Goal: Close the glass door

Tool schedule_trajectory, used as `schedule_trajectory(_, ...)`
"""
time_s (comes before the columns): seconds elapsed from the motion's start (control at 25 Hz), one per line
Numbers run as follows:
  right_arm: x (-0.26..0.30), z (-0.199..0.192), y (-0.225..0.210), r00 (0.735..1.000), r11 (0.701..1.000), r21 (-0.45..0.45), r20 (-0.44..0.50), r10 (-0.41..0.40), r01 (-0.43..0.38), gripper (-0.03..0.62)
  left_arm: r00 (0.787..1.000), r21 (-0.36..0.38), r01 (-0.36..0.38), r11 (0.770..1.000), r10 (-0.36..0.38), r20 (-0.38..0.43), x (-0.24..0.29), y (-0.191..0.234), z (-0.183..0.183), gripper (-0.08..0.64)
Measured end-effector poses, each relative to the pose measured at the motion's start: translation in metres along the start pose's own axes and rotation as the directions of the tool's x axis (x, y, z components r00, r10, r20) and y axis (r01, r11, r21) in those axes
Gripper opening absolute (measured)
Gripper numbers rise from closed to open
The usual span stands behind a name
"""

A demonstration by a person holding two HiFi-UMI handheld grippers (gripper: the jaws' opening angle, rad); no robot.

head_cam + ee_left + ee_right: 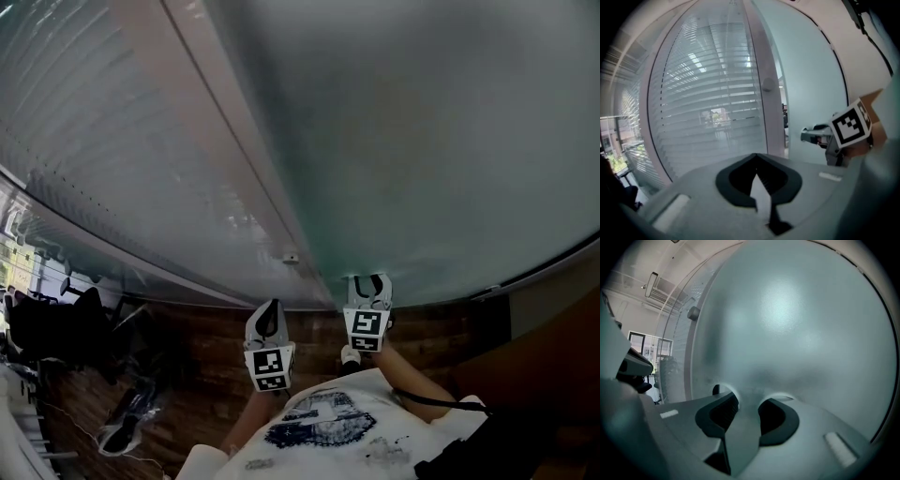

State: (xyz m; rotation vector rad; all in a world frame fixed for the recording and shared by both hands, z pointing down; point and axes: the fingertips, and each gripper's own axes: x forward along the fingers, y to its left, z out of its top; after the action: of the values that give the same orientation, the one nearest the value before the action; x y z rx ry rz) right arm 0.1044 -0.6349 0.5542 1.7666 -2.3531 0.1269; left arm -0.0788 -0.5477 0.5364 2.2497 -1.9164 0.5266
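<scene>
The frosted glass door (422,141) fills the upper right of the head view, beside a pale metal frame post (234,159). My right gripper (368,279) is open, its tips right at the frosted pane (787,324) near the bottom, with nothing between the jaws. My left gripper (270,307) hangs a little lower left, short of the glass, jaws shut and empty. In the left gripper view a dark narrow gap (784,117) shows between the door edge and the post, and my right gripper (811,136) points at the pane. A round knob (767,85) sits on the post.
Left of the post is a glass wall with horizontal blinds (112,159). The floor (206,375) is dark wood. Black office chairs (56,323) stand at the far left, a shoe (122,427) near them. A dark panel (553,356) rises at the right.
</scene>
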Motion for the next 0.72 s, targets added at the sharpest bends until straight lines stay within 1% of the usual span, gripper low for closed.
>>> schedule_trajectory(0.2,0.01,0.002,-0.004,1.0,1.0,-0.001,-0.008,-0.022,0.022,0.13,1.0,0.043,-0.01,0.999,0.01,-0.004,0.013,-0.003,0.002,0.003)
schedule_trajectory(0.48,0.028,0.005,-0.009,0.999,0.999,-0.01,-0.001,-0.037,0.037,0.129,0.999,0.03,-0.04,0.999,0.04,-0.006,0.023,-0.002,0.003,0.003)
schedule_trajectory(0.72,0.034,0.006,-0.011,0.999,0.999,-0.005,0.0,-0.054,0.054,0.129,1.0,0.023,0.0,1.0,0.0,-0.01,0.035,-0.008,0.004,0.003)
